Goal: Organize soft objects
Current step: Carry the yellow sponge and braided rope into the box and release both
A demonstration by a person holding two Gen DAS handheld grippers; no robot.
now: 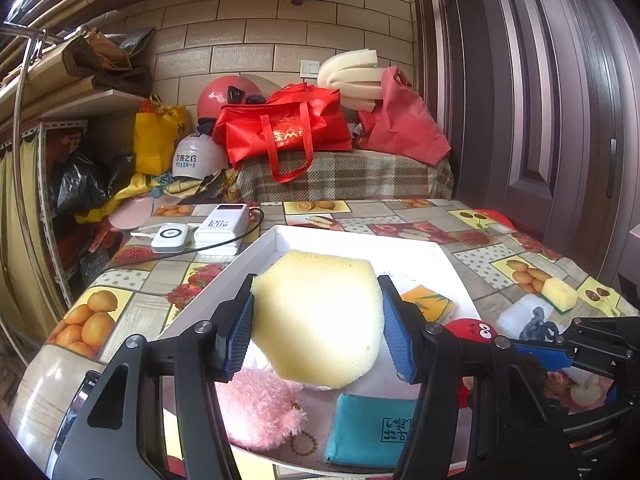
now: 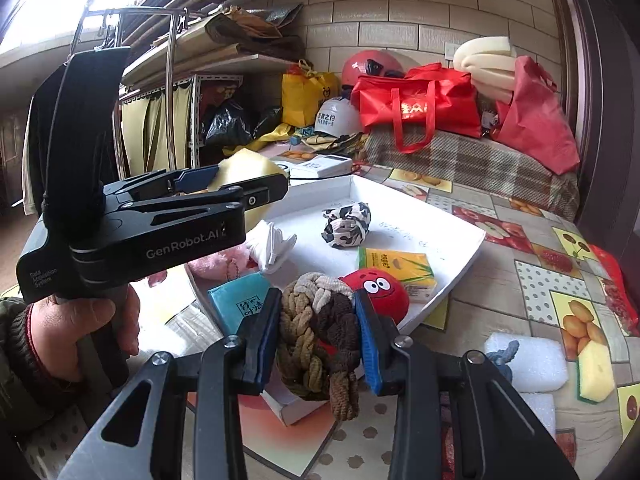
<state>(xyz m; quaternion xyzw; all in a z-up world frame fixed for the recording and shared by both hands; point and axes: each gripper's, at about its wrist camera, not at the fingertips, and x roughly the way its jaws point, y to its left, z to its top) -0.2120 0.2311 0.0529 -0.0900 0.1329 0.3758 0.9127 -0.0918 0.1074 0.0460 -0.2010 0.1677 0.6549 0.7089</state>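
Observation:
My left gripper is shut on a pale yellow sponge and holds it above the near part of the white tray. That gripper also shows at the left of the right wrist view. My right gripper is shut on a braided brown and tan rope bundle just in front of the tray's near corner. In the tray lie a pink fluffy toy, a teal pouch, a red plush ball with eyes, a yellow tissue pack, a black-and-white cloth and a white cloth.
On the fruit-print table to the right lie a yellow-green sponge and white foam blocks with a grey-blue yarn piece. Two white power banks lie behind the tray. Red bags and helmets crowd a bench behind.

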